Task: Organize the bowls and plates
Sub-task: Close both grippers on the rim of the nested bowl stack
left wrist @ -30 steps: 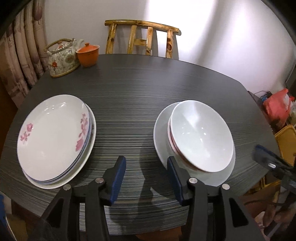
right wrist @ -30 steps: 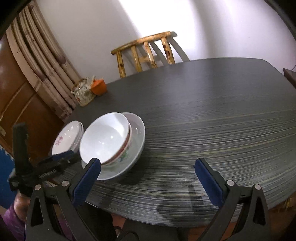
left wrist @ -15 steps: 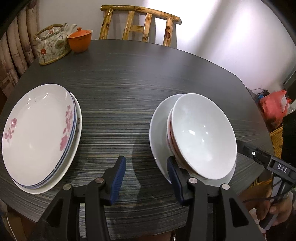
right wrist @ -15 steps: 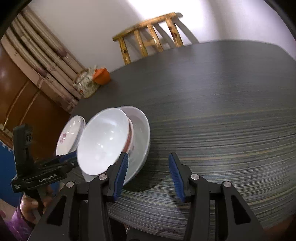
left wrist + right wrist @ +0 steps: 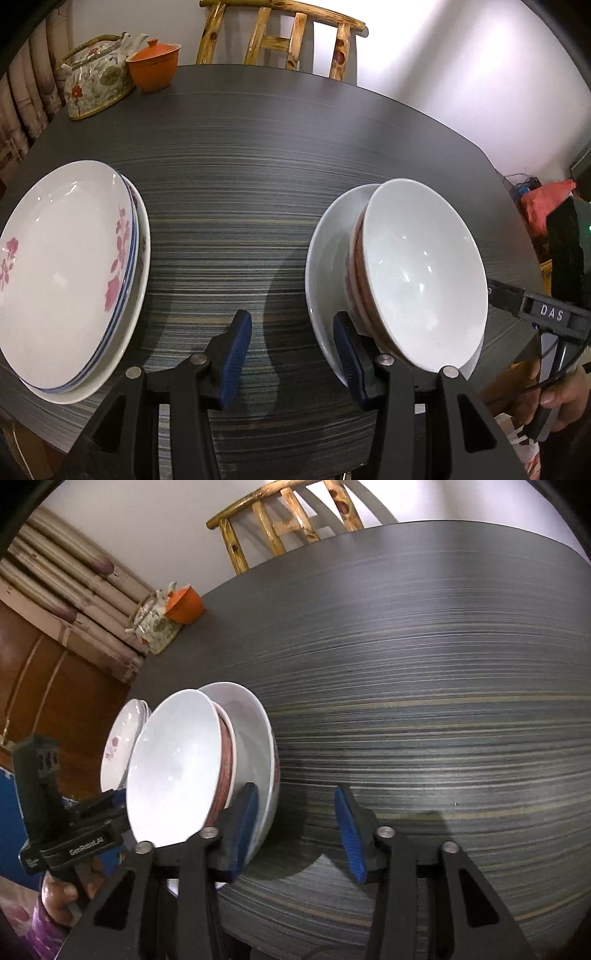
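Left wrist cam rode behind the left gripper [image 5: 291, 354], looking steeply down and fwd along its fingers from the table [image 5: 295, 155] near edge, close in. Just ahead-right of its jaws sat the bowl stack [image 5: 421, 273]; ahead-left, the plate stack [image 5: 66, 269]; far beyond, teapot [image 5: 98, 83] and chair [image 5: 280, 33] at the wall.

Right wrist cam sat behind the right gripper [image 5: 295, 830], also pitched down, from further right, facing across bare tabletop. Same bowl stack [image 5: 177, 768] lay at its left jaw, plates [image 5: 123, 746] beyond.

Shared: both stacks, teapot, chair, tabletop. Each cam also caught the other gripper at frame edge.
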### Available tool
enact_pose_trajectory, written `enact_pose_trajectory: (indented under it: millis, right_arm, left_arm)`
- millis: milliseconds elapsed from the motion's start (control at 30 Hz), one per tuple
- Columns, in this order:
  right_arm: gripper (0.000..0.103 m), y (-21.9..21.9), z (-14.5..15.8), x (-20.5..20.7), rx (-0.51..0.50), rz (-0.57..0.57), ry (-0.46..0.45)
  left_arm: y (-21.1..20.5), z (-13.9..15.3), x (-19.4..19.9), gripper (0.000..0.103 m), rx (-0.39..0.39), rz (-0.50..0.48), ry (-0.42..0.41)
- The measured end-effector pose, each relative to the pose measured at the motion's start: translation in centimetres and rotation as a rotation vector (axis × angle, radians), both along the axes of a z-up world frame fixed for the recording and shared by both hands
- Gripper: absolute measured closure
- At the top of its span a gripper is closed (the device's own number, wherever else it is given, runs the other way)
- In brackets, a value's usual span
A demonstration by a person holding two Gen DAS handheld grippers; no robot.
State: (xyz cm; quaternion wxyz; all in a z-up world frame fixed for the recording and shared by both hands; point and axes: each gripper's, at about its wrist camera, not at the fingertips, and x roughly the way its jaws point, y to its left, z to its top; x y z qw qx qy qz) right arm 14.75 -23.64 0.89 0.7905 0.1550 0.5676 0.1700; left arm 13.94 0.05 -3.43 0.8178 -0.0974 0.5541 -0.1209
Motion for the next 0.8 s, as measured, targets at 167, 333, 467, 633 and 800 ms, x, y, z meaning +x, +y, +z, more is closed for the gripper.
enact_pose_trajectory:
  millis: [167, 333, 467, 633, 800]
  right_arm:
    - [0.065, -0.3, -1.1, 0.9, 0.065, 0.019, 0.055]
    - [0.065, 0.1, -1.6, 1.2, 0.069, 0.069, 0.066]
    - [0.067, 0.5, -2.0, 1.2, 0.065, 0.087, 0.069]
    - [0.086, 1.4, -2.3, 0.8, 0.079, 0.123, 0.067]
    - [0.089, 1.9, -2.2, 0.6, 0.090, 0.116, 0.055]
  left_arm:
    - [0.2, -0.5, 0.5, 0.056, -0.021, -0.005, 0.016]
    - [-0.1, -0.8, 0.7, 0.058, -0.024, -0.014, 0.019]
    - [-0.9, -0.6, 0.9, 0.083, -0.056, -0.038, 0.010]
    - [-1.8, -0.2, 0.9, 0.088, -0.027, -0.053, -0.018]
    - [-1.7, -0.3, 0.9, 0.088, -0.028, -0.056, -0.033]
